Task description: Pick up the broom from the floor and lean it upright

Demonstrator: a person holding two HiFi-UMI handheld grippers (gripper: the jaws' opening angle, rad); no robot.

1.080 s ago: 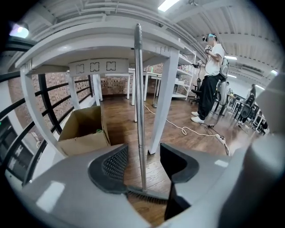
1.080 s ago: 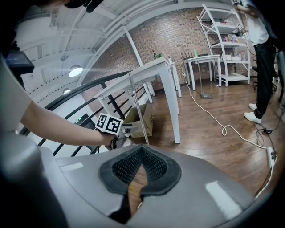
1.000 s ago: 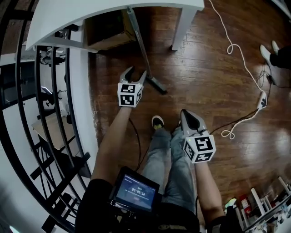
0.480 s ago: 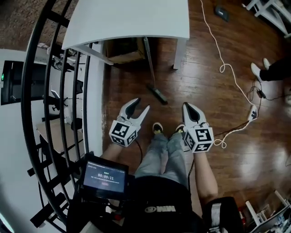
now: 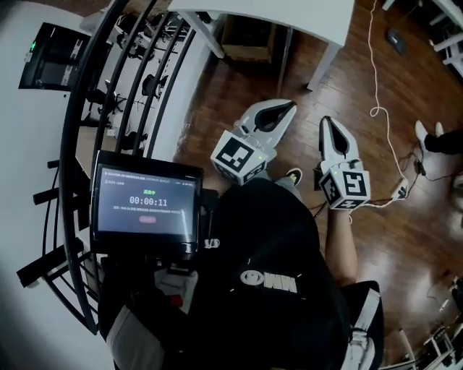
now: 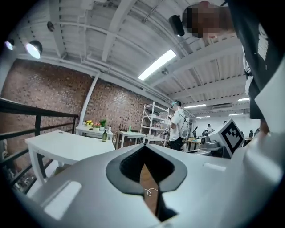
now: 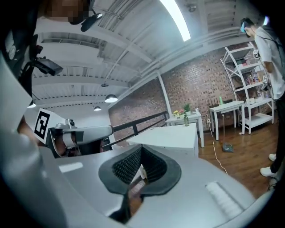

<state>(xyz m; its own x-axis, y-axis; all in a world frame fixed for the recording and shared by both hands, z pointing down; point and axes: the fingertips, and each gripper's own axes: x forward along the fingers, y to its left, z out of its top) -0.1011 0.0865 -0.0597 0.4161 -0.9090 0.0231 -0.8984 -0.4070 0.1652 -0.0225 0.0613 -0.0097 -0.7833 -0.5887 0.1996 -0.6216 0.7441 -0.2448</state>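
A thin grey broom handle point(image 5: 284, 61) leans against the white table point(image 5: 289, 11) at the top of the head view; the broom's head is hidden behind my left gripper. That left gripper point(image 5: 289, 108) is raised in front of my chest, shut and holding nothing. In the left gripper view point(image 6: 145, 149) its pads meet over bare wood floor. My right gripper point(image 5: 327, 123) is held up beside it, also shut and empty, with its jaws point(image 7: 141, 150) closed in the right gripper view. Neither gripper touches the broom.
A black railing point(image 5: 108, 108) runs along the left. A brown box point(image 5: 249, 32) sits under the table. A white cable point(image 5: 378, 108) trails to a power strip point(image 5: 400, 189). Another person's shoes point(image 5: 427, 137) are at the right. A screen point(image 5: 148, 206) hangs at my chest.
Both grippers have risen from near the floor to chest height. The left jaws, open before, have closed on nothing. The broom stays leaning on the table, farther away in view.
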